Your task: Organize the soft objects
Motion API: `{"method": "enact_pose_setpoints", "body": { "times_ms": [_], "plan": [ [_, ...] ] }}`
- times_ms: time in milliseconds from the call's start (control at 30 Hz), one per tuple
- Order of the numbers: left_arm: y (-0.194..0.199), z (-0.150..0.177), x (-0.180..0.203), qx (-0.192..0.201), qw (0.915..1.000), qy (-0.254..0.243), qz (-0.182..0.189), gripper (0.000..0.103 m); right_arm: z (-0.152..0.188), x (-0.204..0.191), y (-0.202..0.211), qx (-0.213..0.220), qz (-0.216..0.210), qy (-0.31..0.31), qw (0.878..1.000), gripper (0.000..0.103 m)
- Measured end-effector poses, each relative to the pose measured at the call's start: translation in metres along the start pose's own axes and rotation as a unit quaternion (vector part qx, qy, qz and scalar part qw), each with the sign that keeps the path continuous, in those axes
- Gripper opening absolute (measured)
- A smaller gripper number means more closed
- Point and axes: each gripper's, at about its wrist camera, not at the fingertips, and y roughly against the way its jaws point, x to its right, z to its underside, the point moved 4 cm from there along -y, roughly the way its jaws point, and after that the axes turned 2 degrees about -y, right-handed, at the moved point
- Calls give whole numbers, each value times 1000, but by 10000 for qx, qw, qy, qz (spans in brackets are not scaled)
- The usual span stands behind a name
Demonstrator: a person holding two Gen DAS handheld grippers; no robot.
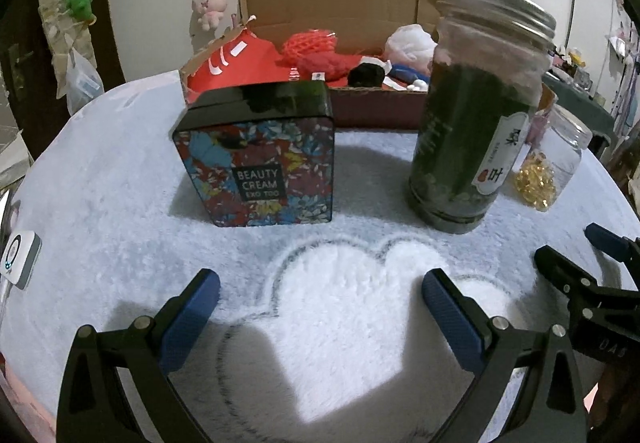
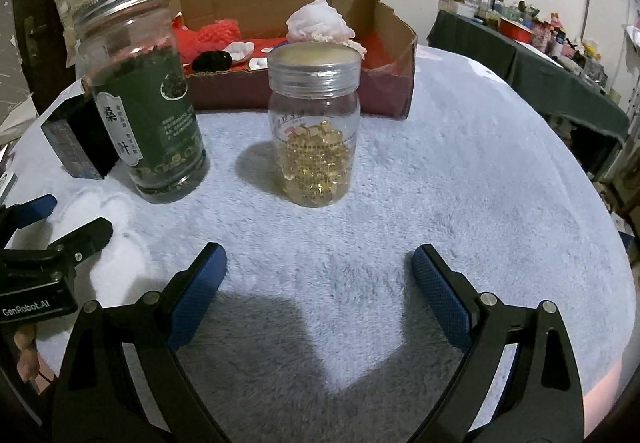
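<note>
A cardboard box [image 1: 376, 107] at the back of the round table holds soft things: a red cloth [image 1: 240, 63], a red mesh sponge [image 1: 310, 43], a white puff [image 1: 410, 41] and a black soft item [image 1: 366, 75]. The box [image 2: 400, 55] and the white puff [image 2: 320, 21] also show in the right wrist view. My left gripper [image 1: 320, 293] is open and empty above the pale fluffy cover. My right gripper [image 2: 320, 267] is open and empty, in front of the capsule jar. The right gripper's fingers [image 1: 568, 267] show at the left view's right edge.
A floral "Beauty Cream" tin [image 1: 260, 163] stands ahead of the left gripper. A tall jar of green tea leaves [image 1: 476, 115] stands to its right, also seen in the right view [image 2: 140, 95]. A clear jar of golden capsules [image 2: 314, 123] stands mid-table. A cluttered shelf [image 2: 560, 55] lies right.
</note>
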Motion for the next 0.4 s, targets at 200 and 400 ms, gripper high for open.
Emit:
{"method": "enact_pose_setpoints", "body": {
  "times_ms": [200,400],
  "plan": [
    [1,1,-1,31,10000,1,15,103,1,1,0,-8,1,-54,10000,97],
    [1,1,-1,23,10000,6,22,103,0,1,-1,-14,6,-55,10000,98]
  ]
}}
